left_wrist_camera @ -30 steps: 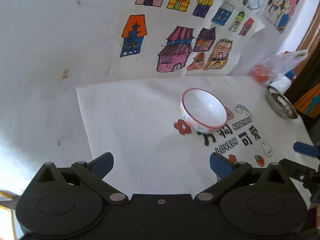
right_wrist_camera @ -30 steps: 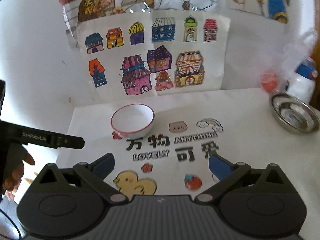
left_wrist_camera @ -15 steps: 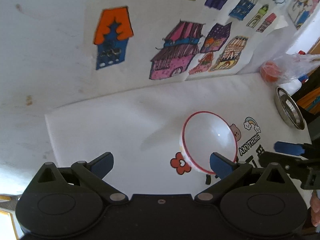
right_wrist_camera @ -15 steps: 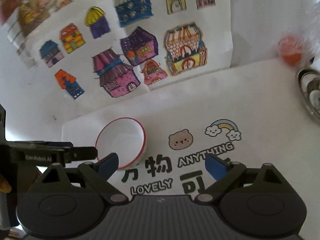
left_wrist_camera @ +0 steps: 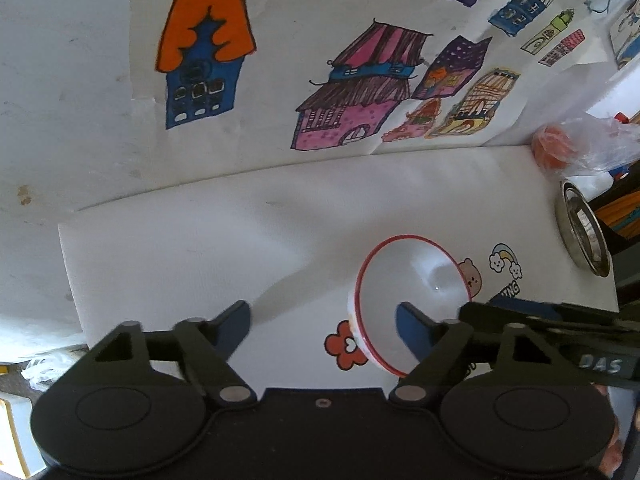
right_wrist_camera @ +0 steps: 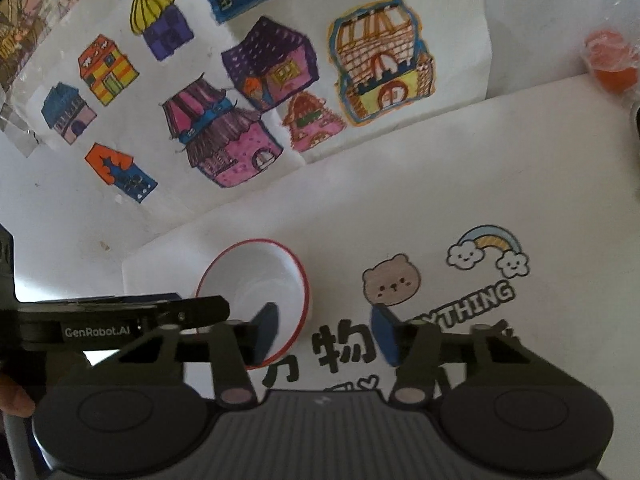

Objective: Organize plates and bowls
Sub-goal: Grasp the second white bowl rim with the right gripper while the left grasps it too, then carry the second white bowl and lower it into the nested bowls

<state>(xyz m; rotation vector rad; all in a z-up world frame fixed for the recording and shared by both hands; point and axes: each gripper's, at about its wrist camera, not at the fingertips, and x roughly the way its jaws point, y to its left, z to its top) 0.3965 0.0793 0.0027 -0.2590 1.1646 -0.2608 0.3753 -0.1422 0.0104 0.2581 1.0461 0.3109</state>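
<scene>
Near the left edge of the desk [right_wrist_camera: 520, 168], closing in on the bowl [right_wrist_camera: 256, 280] from both sides since a second ago: right gripper [right_wrist_camera: 324, 332] narrowing, one finger seemingly inside the rim; left gripper [left_wrist_camera: 322, 320] spread wide, gripping nothing yet.

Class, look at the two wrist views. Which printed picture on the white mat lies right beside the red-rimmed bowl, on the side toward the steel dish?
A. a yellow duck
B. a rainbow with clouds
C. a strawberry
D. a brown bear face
D: in the left wrist view the bear face sits right against the rim of the red-rimmed bowl on the white mat, with the rainbow farther toward the steel dish.
</scene>
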